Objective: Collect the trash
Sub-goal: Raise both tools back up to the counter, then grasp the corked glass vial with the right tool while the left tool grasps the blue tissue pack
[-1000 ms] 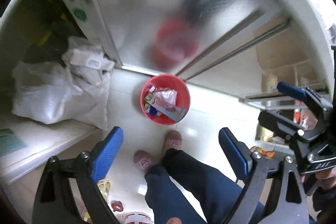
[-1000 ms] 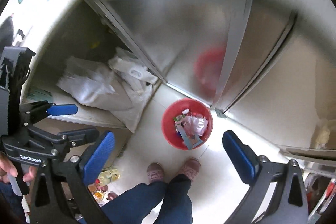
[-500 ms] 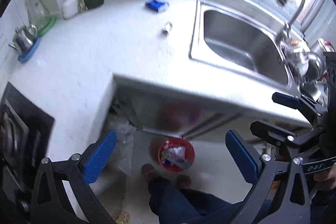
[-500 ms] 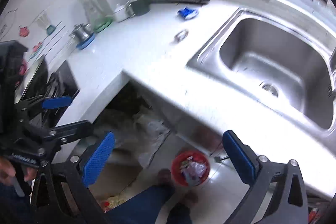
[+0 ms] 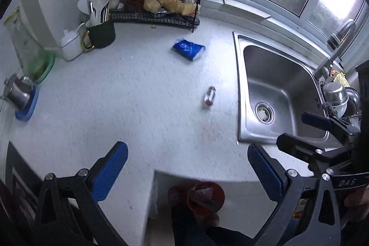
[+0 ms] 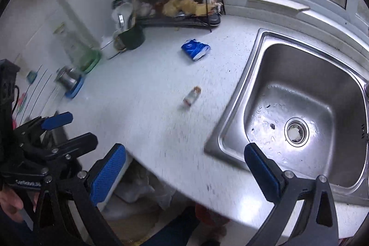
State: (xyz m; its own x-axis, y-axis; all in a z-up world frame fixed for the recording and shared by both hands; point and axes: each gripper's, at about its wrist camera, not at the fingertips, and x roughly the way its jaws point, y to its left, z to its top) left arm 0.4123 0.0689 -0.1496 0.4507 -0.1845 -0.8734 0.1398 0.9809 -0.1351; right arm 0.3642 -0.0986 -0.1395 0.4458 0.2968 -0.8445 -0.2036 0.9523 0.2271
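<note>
A crumpled blue wrapper [image 5: 189, 49] [image 6: 195, 49] lies on the white counter [image 5: 120, 93] [image 6: 138, 93] near the wire rack. A small clear bottle with a red end [image 5: 209, 98] [image 6: 191, 98] lies on its side closer to the sink. The red bin [image 5: 205, 197], full of wrappers, stands on the floor below the counter edge. My left gripper [image 5: 188, 172] hangs open and empty above the counter's front edge. My right gripper [image 6: 184, 173] is open and empty too, over the counter edge beside the sink. Each gripper also shows at the side of the other's view.
A steel sink [image 5: 276, 93] [image 6: 306, 107] takes up the right side, with a tap [image 5: 336, 43] and stacked pots [image 5: 336, 96]. At the back stand a wire rack [image 5: 159, 13], a utensil pot [image 5: 101, 31], a glass jar [image 5: 30, 54] and a small kettle [image 5: 19, 93]. A person's legs [image 5: 198, 227] stand by the bin.
Both grippers have risen from floor level by the red bin to above the counter. The view went from the bin and cabinet doors to the countertop and sink. Both stay open.
</note>
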